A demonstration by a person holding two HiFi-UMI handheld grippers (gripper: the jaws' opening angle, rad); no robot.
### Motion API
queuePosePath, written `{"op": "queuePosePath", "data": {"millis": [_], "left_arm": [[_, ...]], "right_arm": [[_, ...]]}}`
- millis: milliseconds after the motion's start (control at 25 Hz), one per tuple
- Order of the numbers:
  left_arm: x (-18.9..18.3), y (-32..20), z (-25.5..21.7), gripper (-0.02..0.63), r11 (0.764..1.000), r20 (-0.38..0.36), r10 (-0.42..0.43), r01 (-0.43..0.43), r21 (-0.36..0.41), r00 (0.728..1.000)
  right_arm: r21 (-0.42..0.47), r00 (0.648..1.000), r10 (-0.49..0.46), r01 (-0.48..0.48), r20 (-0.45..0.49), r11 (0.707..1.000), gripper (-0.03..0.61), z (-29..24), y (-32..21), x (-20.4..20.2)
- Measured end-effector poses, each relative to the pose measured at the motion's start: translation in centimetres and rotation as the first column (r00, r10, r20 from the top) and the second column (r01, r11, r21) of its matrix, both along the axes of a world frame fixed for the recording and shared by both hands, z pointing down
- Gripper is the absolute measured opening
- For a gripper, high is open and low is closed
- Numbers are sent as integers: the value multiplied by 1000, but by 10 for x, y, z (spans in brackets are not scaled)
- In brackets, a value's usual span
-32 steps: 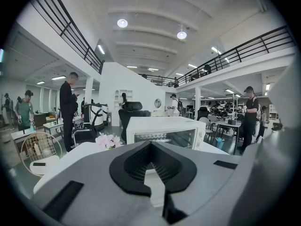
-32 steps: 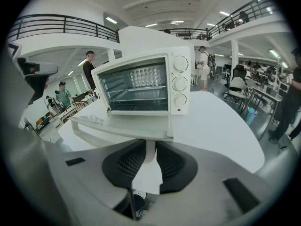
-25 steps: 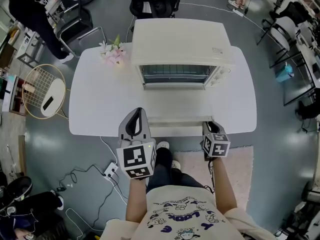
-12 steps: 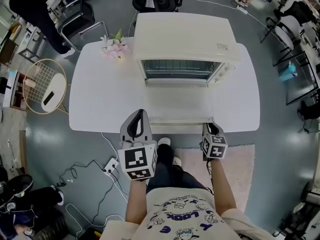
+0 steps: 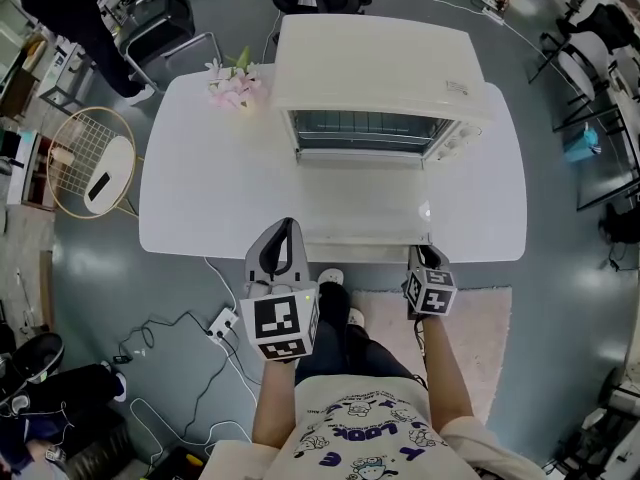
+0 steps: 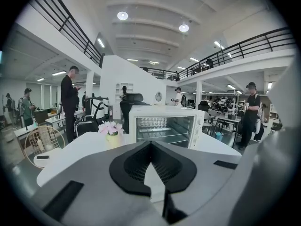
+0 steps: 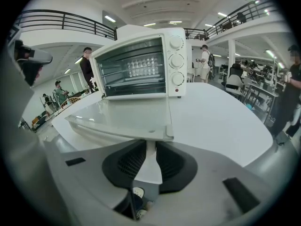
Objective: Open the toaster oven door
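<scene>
The cream toaster oven [image 5: 380,68] stands at the back of the white table [image 5: 200,198]. Its glass door [image 5: 360,203] hangs open and lies flat towards me, with the handle [image 5: 350,252] at the table's near edge. My right gripper [image 5: 424,252] is at the right end of the handle. In the right gripper view the jaws [image 7: 149,145] are shut on a white handle post [image 7: 148,169] under the door [image 7: 127,117]. My left gripper [image 5: 286,226] is at the door's left corner, shut, with nothing in it. In the left gripper view its tips [image 6: 150,142] meet in front of the oven [image 6: 162,126].
A small vase of pink flowers [image 5: 232,83] stands on the table left of the oven. A round wire basket [image 5: 90,168] and chairs are on the floor to the left, and a power strip with cables [image 5: 222,320] lies below the table edge. People stand around the hall.
Both grippers have sunk a little at the table's near edge, the right one still on the handle. The door stays open and flat. The head camera has shifted slightly.
</scene>
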State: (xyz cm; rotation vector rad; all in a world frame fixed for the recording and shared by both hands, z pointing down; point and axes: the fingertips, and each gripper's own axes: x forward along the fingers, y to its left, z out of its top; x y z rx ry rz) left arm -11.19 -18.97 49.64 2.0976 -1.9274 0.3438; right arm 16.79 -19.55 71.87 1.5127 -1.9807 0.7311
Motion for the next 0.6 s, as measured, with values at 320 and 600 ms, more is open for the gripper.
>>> {"op": "queuePosePath", "data": {"millis": [320,600], "left_arm": [[-2,3,5,3,1000,-2,-8,8,-8,1000],[-5,9,10,3,1000,-1,-19,19,-16,1000]], "right_arm": [[-17,1000,-1,1,-4,1000,61,10,1,0],[-22,1000,-5,5,-10,1000,61,16,2,0]]}}
